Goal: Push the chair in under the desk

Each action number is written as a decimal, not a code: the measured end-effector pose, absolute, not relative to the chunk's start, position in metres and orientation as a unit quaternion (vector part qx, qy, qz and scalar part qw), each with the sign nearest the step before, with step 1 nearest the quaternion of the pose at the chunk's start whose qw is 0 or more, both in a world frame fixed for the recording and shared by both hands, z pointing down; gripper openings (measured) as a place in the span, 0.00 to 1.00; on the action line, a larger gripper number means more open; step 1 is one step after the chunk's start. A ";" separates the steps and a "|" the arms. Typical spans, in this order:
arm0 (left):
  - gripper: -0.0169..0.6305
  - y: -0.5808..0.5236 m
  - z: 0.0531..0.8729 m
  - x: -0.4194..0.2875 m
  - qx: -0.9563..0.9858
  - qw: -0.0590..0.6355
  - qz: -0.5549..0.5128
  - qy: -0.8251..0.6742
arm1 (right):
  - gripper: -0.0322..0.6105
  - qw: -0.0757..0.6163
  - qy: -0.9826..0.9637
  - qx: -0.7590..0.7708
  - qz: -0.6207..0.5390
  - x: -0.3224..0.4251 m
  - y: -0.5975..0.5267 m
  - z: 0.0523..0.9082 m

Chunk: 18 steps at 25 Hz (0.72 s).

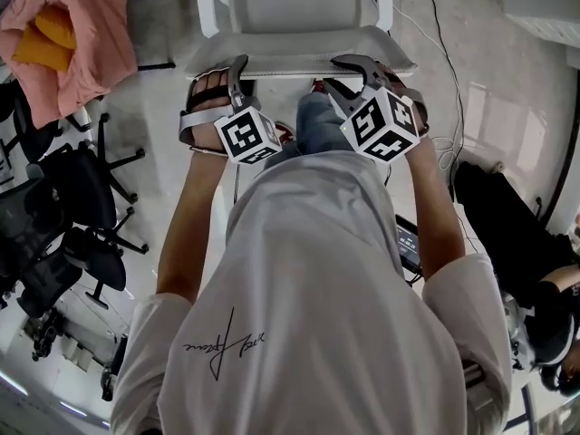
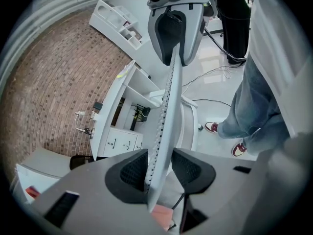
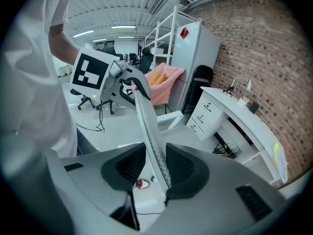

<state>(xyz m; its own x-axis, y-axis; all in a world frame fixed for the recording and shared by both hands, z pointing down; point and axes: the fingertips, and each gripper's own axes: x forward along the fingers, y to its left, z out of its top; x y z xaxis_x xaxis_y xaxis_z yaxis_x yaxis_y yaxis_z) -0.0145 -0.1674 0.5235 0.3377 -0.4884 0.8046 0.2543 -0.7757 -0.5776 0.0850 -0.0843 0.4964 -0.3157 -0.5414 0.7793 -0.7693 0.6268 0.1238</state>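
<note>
From the head view, the left claw (image 1: 237,72) and the right claw (image 1: 352,69) both bite the top edge of the gray chair (image 1: 290,7). In the left gripper view, the left claw (image 2: 159,168) squeezes the thin chair back between its jaws; the white desk (image 2: 110,119) stands past the chair, by the brick wall (image 2: 54,82). In the right gripper view, the right claw (image 3: 155,163) is clamped on that same edge; the desk (image 3: 239,114) is off to the side.
</note>
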 end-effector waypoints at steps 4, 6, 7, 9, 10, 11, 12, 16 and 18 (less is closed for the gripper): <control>0.26 -0.172 0.523 -0.003 -0.753 0.333 -0.563 0.073 | 0.28 0.417 -0.797 0.413 0.140 0.096 -0.089 0.497; 0.26 -0.174 0.523 0.002 -0.754 0.337 -0.559 0.068 | 0.28 0.416 -0.797 0.414 0.143 0.100 -0.091 0.496; 0.26 -0.176 0.523 0.005 -0.755 0.340 -0.558 0.065 | 0.28 0.415 -0.797 0.415 0.143 0.103 -0.092 0.496; 0.26 -0.179 0.523 0.012 -0.755 0.343 -0.555 0.061 | 0.28 0.415 -0.795 0.418 0.142 0.110 -0.095 0.497; 0.26 -0.181 0.524 0.016 -0.756 0.345 -0.554 0.060 | 0.28 0.415 -0.794 0.420 0.142 0.114 -0.097 0.497; 0.26 -0.184 0.524 0.020 -0.756 0.345 -0.553 0.058 | 0.28 0.415 -0.793 0.422 0.142 0.118 -0.099 0.497; 0.26 -0.187 0.524 0.024 -0.757 0.346 -0.552 0.058 | 0.28 0.415 -0.793 0.423 0.142 0.121 -0.102 0.497; 0.26 -0.196 0.524 0.037 -0.757 0.350 -0.549 0.053 | 0.28 0.414 -0.790 0.429 0.143 0.133 -0.110 0.497; 0.26 -0.199 0.525 0.045 -0.757 0.352 -0.548 0.051 | 0.28 0.413 -0.788 0.433 0.141 0.140 -0.112 0.498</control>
